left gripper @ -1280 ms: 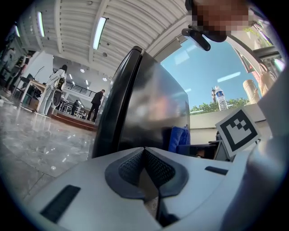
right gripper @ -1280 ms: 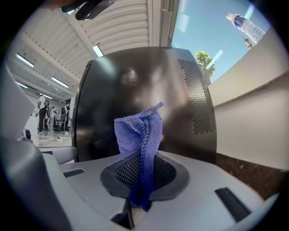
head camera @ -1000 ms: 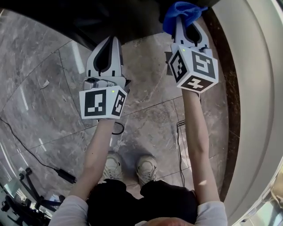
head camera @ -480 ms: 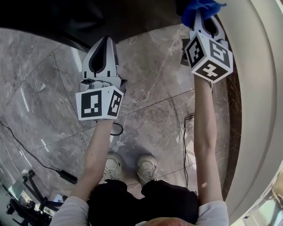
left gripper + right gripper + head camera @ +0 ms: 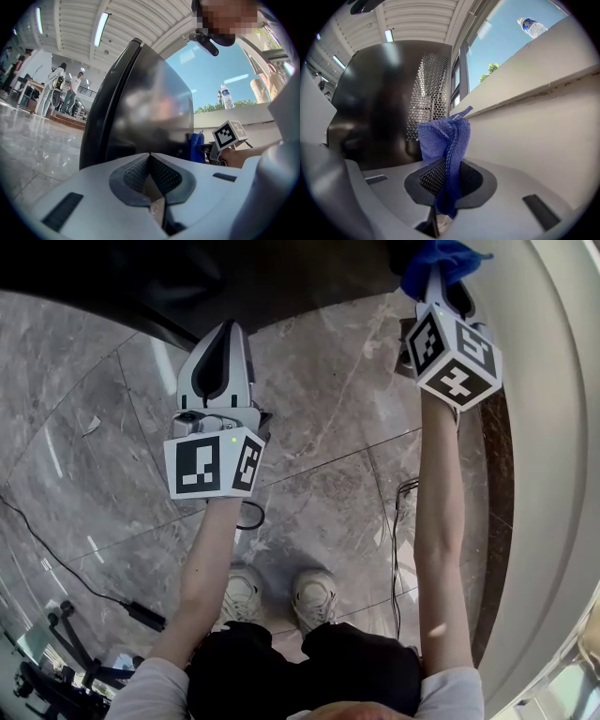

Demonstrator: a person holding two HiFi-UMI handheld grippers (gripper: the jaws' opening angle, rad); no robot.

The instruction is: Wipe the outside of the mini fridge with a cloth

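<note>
Mini fridge [image 5: 140,103]: black, on marble floor [image 5: 319,456], beside pale ledge [image 5: 534,108]. Right hand-held gripper [image 5: 445,174]: pinching blue cloth [image 5: 443,136] in the narrow gap. Left hand-held gripper [image 5: 150,171]: pressed together, empty, open floor leftward.

Looked like a big open hall in some office or commercial building, definitely not a home. The floor [image 5: 319,474] was polished grey marble in large slabs, glossy enough to throw back the light. Overhead was a high ribbed white ceiling [image 5: 136,18] with long strip lights [image 5: 101,28]. Tall windows [image 5: 497,47] on the right showed blue sky and treetops, with a wide pale ledge [image 5: 543,108] below them and a water bottle [image 5: 226,96] standing on it. Far off on the left, a few people [image 5: 55,84] stood by a desk [image 5: 28,89]. Black cables [image 5: 141,614] and tripod legs [image 5: 56,652] lay on the near floor, so it had a makeshift recording-space look.
</note>
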